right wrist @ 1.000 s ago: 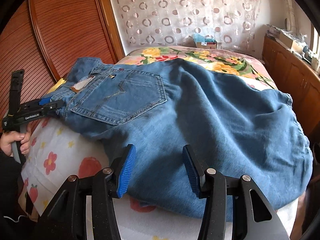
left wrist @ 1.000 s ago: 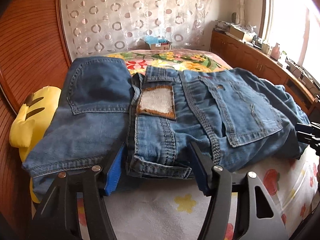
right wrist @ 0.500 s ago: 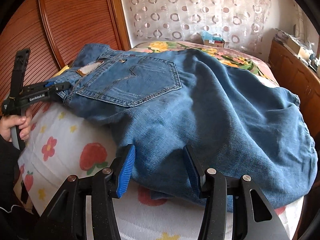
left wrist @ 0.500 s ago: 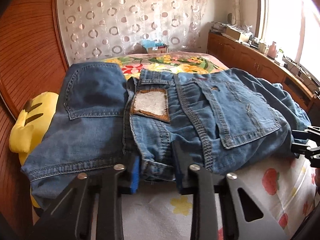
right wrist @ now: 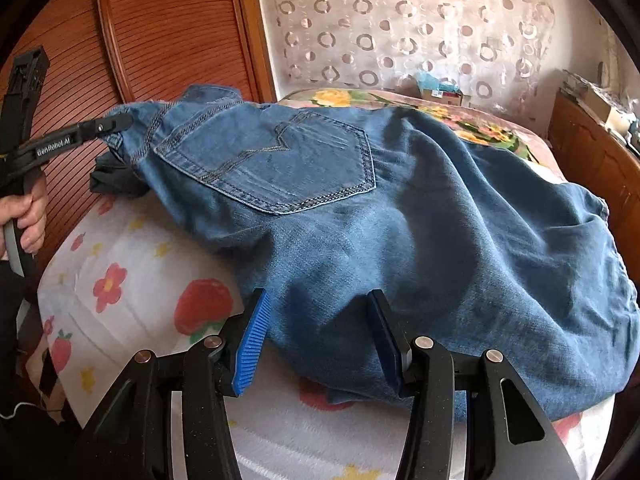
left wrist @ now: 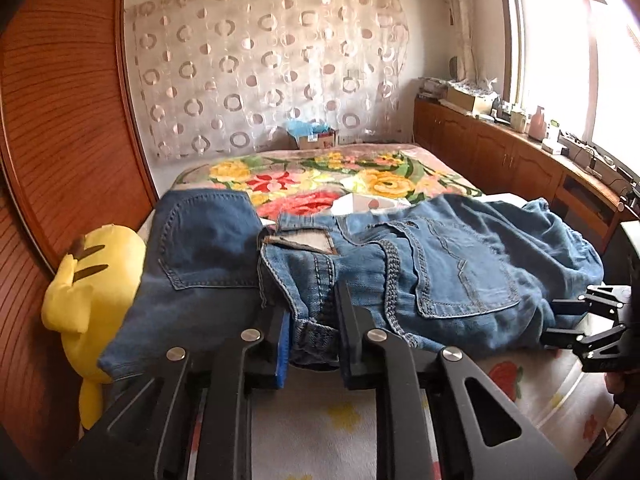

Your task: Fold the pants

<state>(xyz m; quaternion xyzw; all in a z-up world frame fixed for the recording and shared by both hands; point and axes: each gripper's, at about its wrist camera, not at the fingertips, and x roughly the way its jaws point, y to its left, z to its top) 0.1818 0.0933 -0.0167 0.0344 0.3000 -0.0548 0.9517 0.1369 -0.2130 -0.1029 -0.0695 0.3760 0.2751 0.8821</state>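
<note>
Blue denim pants (left wrist: pixel 440 276) lie folded on the bed, waistband toward me in the left wrist view, back pocket up in the right wrist view (right wrist: pixel 360 208). My left gripper (left wrist: pixel 312 340) is shut on the waistband and lifts that end; it also shows at the left of the right wrist view (right wrist: pixel 112 124), pinching the waistband corner. My right gripper (right wrist: pixel 320 344) is open, its jaws straddling the pants' near folded edge low over the sheet. It also shows at the right edge of the left wrist view (left wrist: pixel 560 320).
A yellow plush toy (left wrist: pixel 88 284) lies at the bed's left edge by the wooden wardrobe (left wrist: pixel 60 120). A floral blanket (left wrist: pixel 340 176) covers the far bed. A wooden cabinet (left wrist: pixel 520 164) with clutter runs along the right wall under the window.
My left gripper closed on the waistband and raised it, so the pants' left end lifted and bunched. My right gripper stayed open and moved closer to the pants' near edge.
</note>
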